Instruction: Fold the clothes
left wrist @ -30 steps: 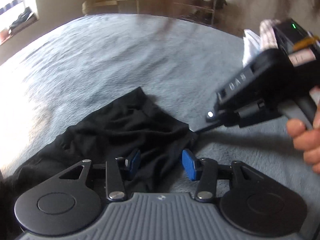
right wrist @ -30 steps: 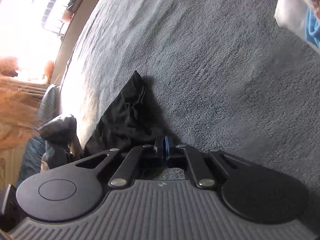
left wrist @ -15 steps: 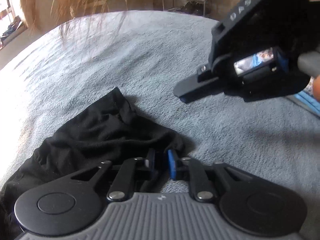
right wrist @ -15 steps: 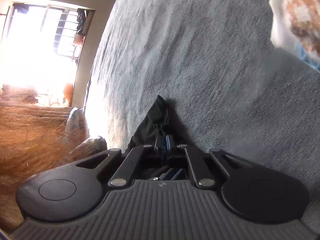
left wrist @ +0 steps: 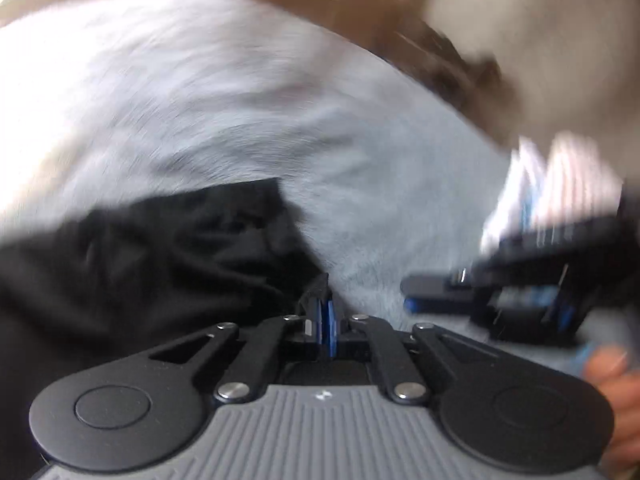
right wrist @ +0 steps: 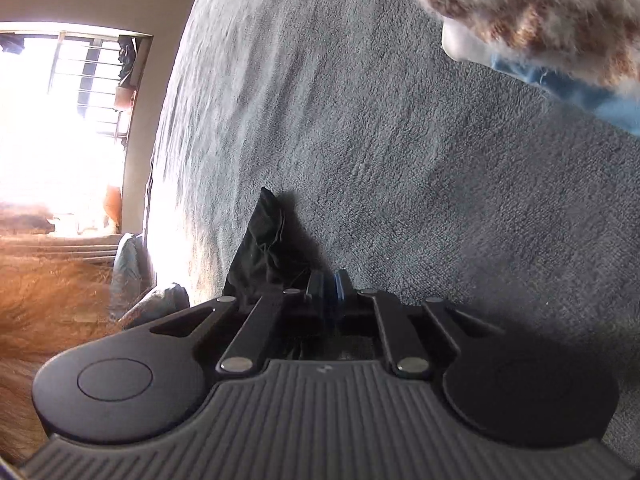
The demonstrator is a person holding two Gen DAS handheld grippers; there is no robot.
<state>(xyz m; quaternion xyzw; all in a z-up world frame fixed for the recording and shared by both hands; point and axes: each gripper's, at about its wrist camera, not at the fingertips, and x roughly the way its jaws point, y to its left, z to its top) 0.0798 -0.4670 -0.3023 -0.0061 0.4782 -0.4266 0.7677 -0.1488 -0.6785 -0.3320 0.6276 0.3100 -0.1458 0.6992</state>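
Garment: black cloth (left wrist: 152, 264), crumpled on grey bed blanket (left wrist: 240, 120), corner pointing away.
Left claw (left wrist: 323, 312): clamped on cloth edge.
Right claw (right wrist: 329, 286): pinching cloth.
Writing: none legible.

left tool (left wrist: 323, 312) pinching black garment (left wrist: 160, 264) | grey blanket (left wrist: 240, 120) | view blurred

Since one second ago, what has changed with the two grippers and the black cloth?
The left gripper was open above the black garment; it has closed on the cloth's edge. The view is now blurred, so it is moving. The right gripper has stayed shut on the garment's corner, rising slightly. The grey blanket and the folded pile stayed unchanged.
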